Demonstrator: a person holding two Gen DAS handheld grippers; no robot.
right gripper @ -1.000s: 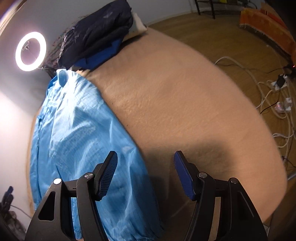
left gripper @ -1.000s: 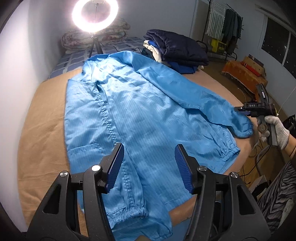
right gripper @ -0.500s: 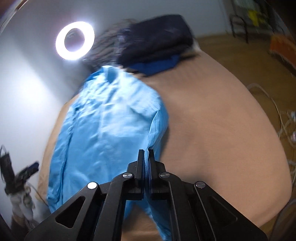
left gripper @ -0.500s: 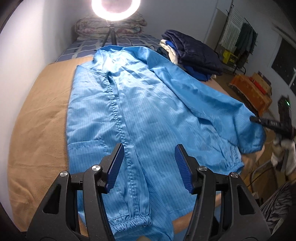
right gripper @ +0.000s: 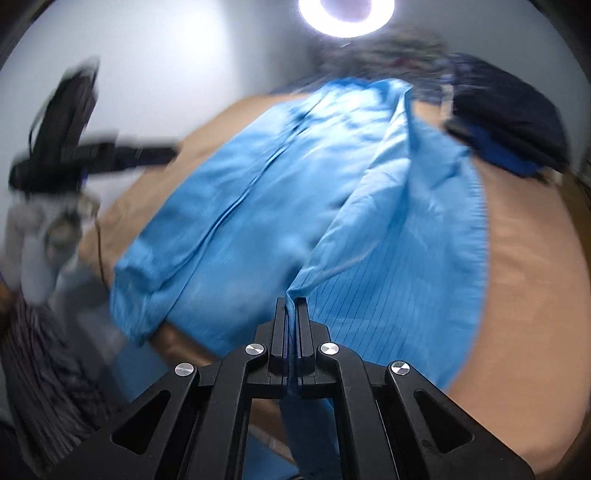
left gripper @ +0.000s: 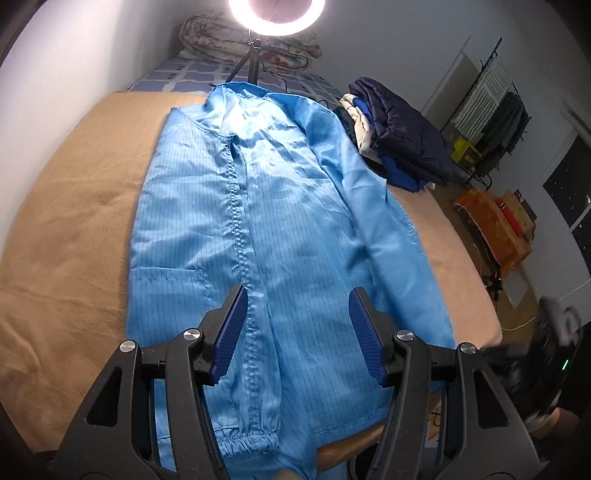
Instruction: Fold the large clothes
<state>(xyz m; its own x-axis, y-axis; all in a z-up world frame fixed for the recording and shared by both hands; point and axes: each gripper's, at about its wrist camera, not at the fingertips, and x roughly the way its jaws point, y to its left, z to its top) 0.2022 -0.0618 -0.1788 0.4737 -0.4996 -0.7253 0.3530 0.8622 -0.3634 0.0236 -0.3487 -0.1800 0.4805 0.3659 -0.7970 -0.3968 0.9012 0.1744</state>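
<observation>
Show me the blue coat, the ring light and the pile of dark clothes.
blue coat (left gripper: pixel 280 206): left wrist view, on its chest panel.
ring light (left gripper: pixel 277 16): left wrist view, on its glowing rim.
pile of dark clothes (left gripper: pixel 402 136): left wrist view, on the top navy jacket.

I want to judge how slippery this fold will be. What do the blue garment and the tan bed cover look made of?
Blue garment: looks like thin, smooth synthetic, perhaps polyester; it shows a slight sheen under the ring light, a fine dark grid of lines and soft, sharp creases.

Tan bed cover: looks like matte, fuzzy fleece or plush; its surface is mottled and shows no shine. Probably grippier than the garment.
</observation>
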